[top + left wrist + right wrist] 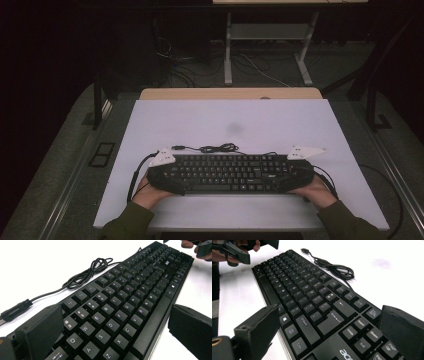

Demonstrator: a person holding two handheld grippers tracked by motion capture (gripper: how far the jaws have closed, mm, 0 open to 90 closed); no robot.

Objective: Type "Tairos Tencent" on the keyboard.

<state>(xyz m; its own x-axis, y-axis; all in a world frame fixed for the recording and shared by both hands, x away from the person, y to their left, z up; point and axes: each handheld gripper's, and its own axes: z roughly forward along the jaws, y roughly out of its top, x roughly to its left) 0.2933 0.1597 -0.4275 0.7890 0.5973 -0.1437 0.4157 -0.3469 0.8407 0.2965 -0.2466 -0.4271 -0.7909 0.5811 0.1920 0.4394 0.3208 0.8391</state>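
No containers on the bench; we've got just a black keyboard w/ its cable coiled loosely just behind it, plug lying to the left of the coil.

Keyboard lies flat, long side parallel to the near bench edge, in the near half of the white top, roughly centred left-right. We're at both short ends: left gripper at the left end, right gripper at the right end.

Left gripper view: our jaws are spread, one at the back edge by the number row, the other off the front edge by the space-bar side; keyboard body sits between them. Can't tell if the pads actually touch the case. Cable coil is beyond the back edge.

Right gripper view: jaws likewise spread, straddling the keyboard end near the nav keys; one jaw at the front edge, the other at the back. Contact not clear either. Cable lies on the white surface behind.

Room: a strip of bare bench between keyboard and near edge, wide open surface behind the cable up to the far edge, and free margins left and right. Faint grey smudge mid-bench.
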